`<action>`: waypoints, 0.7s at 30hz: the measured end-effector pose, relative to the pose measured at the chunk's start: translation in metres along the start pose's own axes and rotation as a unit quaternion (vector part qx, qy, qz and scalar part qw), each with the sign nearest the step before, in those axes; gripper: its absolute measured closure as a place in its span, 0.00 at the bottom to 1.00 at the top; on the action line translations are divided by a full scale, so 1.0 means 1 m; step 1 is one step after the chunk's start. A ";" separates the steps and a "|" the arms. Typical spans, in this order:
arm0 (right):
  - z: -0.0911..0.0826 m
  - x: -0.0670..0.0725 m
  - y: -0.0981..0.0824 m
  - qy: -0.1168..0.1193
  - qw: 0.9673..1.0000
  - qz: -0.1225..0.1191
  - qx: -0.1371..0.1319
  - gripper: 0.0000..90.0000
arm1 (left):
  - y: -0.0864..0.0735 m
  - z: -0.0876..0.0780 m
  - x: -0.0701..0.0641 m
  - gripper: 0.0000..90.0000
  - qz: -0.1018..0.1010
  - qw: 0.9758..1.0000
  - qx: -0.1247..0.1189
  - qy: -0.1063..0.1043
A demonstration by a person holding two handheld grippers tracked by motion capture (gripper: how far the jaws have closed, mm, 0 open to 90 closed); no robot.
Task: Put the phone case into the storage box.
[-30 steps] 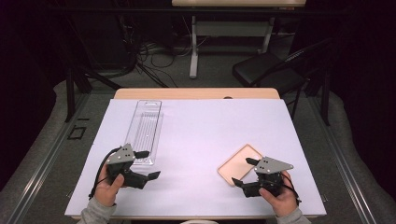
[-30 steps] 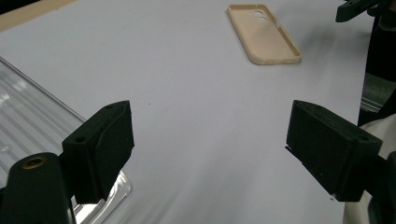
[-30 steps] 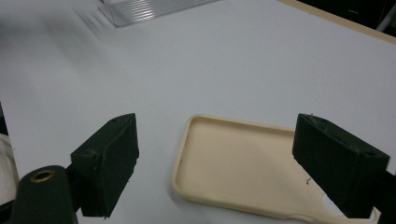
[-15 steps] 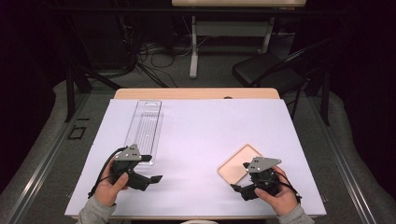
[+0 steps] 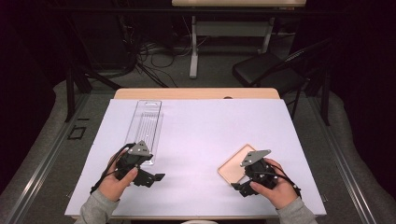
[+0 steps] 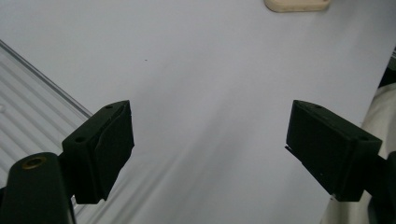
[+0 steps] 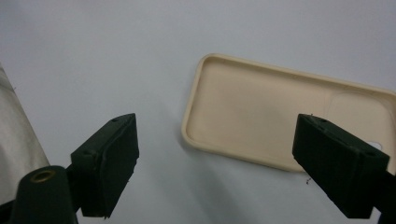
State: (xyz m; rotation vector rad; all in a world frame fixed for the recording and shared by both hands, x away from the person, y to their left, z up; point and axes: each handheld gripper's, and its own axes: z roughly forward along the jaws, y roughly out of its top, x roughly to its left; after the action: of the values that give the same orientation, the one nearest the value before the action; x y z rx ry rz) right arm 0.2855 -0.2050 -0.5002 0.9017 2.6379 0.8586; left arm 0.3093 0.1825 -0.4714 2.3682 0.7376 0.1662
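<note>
A beige phone case [image 5: 233,165] lies hollow side up on the white table cover [image 5: 210,130], at the front right. My right gripper [image 5: 239,183] hovers at its near edge, pointing left. In the right gripper view its jaws stand open [image 7: 222,135], with the phone case [image 7: 261,116] on the cover just beyond them and nothing gripped. A clear plastic package [image 5: 145,125] lies lengthwise at the left. My left gripper [image 5: 152,179] is held beside the package's near end, pointing right. Its jaws are open [image 6: 208,126] over bare cover, with the package's ribbed edge [image 6: 28,102] to their left.
The wooden table's far edge [image 5: 196,93] shows beyond the cover. On the floor behind stand a black folding chair [image 5: 266,70], cables and a second table's leg [image 5: 193,51]. A grey sleeve [image 7: 14,154] borders the right gripper view on the left.
My left gripper has moved to the right, away from the front left corner. My right gripper has edged left, closer over the phone case. Both pairs of jaws stay open.
</note>
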 end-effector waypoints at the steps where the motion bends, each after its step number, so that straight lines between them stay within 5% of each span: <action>1: 0.000 0.000 0.000 0.000 1.000 0.000 0.000 0.16 | 0.002 -0.001 0.000 0.17 -0.003 1.000 -0.001 0.005; 10: 0.002 -0.015 0.016 -0.028 0.999 0.027 0.021 0.16 | 0.018 -0.002 0.014 0.17 -0.036 0.999 -0.004 0.020; 21: 0.005 -0.044 0.023 -0.033 0.997 0.071 0.028 0.15 | 0.035 -0.003 0.045 0.17 -0.092 0.995 -0.035 0.007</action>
State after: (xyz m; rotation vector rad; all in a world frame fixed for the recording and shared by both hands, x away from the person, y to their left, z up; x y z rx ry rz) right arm 0.3332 -0.2152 -0.4891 1.1223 2.5794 0.7752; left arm 0.3623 0.1865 -0.4505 2.2222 0.9352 0.1272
